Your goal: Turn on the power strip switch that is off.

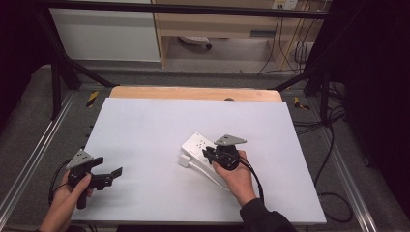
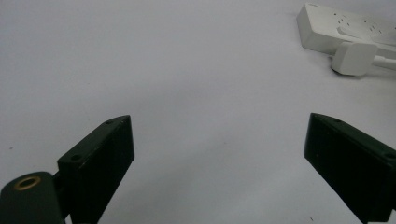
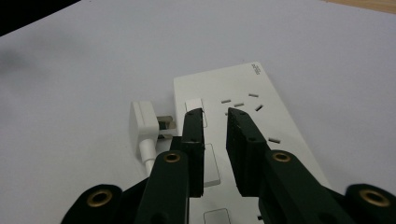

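High view looks forward and down over the table; both gripper views sit low, sharing the power strip (close in the right).

A flat white sheet covers the light wooden tabletop. Black metal frame bars stand around it. Behind, a pale wooden cabinet with black cables hanging beside it on the grey floor.
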Action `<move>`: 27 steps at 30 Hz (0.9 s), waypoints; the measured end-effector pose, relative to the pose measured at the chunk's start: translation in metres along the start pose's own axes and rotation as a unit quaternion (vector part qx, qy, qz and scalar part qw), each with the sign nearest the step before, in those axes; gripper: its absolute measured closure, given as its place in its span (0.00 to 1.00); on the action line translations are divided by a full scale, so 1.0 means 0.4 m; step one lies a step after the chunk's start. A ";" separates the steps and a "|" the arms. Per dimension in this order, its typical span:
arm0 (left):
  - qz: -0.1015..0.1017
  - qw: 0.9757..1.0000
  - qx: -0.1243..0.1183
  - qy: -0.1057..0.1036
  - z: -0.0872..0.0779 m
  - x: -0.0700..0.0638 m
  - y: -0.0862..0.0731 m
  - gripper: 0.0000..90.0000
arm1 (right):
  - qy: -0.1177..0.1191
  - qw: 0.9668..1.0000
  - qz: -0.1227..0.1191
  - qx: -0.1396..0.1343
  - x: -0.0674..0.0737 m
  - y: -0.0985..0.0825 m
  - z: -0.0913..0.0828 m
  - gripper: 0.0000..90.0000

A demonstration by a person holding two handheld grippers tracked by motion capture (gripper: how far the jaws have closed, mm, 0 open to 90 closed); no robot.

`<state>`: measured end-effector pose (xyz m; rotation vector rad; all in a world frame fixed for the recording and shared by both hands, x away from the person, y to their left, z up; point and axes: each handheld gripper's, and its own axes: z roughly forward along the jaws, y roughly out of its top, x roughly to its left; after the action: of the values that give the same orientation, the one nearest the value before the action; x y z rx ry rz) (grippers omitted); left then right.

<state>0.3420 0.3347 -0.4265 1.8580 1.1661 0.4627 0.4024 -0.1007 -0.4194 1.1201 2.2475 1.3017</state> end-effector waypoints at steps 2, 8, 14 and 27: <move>0.000 1.000 0.000 0.000 0.000 0.000 0.000 0.10 | 0.001 1.000 0.002 0.002 0.002 -0.002 0.001 0.87; 0.000 1.000 0.000 0.000 0.000 0.000 0.000 0.10 | 0.003 1.000 0.005 0.004 0.004 -0.011 0.007 0.91; 0.000 1.000 0.000 0.000 0.000 0.000 0.000 0.10 | 0.003 1.000 0.008 0.006 0.007 -0.020 0.012 0.94; 0.000 1.000 -0.001 0.003 -0.001 0.002 0.000 0.09 | -0.001 1.000 0.009 0.015 0.010 -0.032 0.023 1.00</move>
<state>0.3421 0.3355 -0.4264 1.8568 1.1693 0.4695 0.3993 -0.0957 -0.4344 1.1539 2.2689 1.2772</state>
